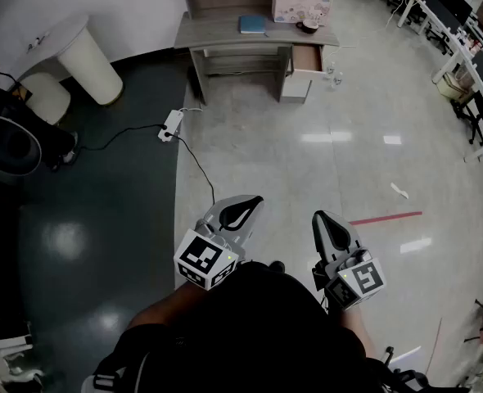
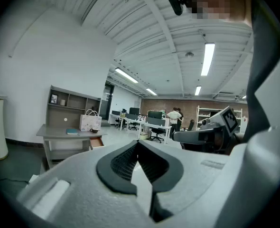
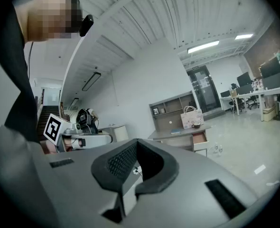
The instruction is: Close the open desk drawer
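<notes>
A grey desk (image 1: 225,33) with a shelf unit stands far ahead across the floor. Its wooden drawer (image 1: 307,58) at the right end is pulled out. The left gripper view shows the drawer (image 2: 98,141) small and distant, and so does the right gripper view, where the drawer (image 3: 200,138) hangs open under the desk top. My left gripper (image 1: 254,201) and right gripper (image 1: 319,216) are held close to the body, well short of the desk. Both are shut with nothing between the pads (image 2: 126,160) (image 3: 118,163).
A pink paper bag (image 1: 301,5), a blue book (image 1: 253,24) and a small bowl (image 1: 309,26) sit on the desk. Small bottles (image 1: 333,72) stand on the floor by the drawer. A power strip (image 1: 171,124) with a cable lies left of the path. Office desks and chairs (image 1: 462,47) line the right.
</notes>
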`<state>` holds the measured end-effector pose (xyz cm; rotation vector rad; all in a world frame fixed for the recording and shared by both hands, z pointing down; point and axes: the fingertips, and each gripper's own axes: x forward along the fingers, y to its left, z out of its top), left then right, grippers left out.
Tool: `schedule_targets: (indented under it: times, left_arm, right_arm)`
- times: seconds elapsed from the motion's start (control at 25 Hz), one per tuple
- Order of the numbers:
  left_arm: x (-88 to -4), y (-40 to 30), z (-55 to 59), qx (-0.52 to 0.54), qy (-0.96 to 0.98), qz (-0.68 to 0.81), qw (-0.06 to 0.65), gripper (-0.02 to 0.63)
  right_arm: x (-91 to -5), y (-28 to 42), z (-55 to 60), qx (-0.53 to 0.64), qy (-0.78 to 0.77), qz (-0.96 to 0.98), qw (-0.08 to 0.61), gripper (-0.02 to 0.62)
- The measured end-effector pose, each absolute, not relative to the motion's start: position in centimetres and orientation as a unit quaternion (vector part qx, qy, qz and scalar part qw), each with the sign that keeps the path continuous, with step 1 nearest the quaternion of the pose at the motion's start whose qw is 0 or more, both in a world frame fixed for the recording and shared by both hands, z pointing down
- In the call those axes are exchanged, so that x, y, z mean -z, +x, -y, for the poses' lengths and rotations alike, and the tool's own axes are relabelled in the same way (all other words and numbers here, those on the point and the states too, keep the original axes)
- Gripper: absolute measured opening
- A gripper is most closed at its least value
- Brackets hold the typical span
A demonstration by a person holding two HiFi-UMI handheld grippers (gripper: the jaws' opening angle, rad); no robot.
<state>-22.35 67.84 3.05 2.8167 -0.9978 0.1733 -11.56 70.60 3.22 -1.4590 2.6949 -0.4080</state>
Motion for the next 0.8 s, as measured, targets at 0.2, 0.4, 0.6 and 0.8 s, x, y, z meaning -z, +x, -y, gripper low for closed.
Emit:
schedule_targets:
  times: [0.2, 0.4, 0.6, 0.8]
  left_arm:
    - [-2.9, -21.4, -68.0, -0.062, 0.939, 0.330, 0.074, 0.008]
    - [-3.0, -19.2, -68.3, -0.059, 0.941, 0.325, 0.076, 0.008]
    - [-3.3, -16.4, -68.9, -0.053, 0.942, 0.324, 0.073, 0.008]
    - [-3.6, -14.7, -66.9, -0.040, 0.940, 0.328, 0.082, 0.008]
  right_arm:
    - [-3.2, -10.9, -70.9, 0.138, -0.467, -0.873, 0.028, 0.012]
    - [-3.4, -8.5, -71.3, 0.149, -0.471, -0.868, 0.043, 0.012]
    - [-3.9, -6.0, -72.2, 0.162, -0.457, -0.873, 0.059, 0.014]
    - [-4.6, -3.9, -71.4, 0.160, -0.453, -0.875, 0.056, 0.015]
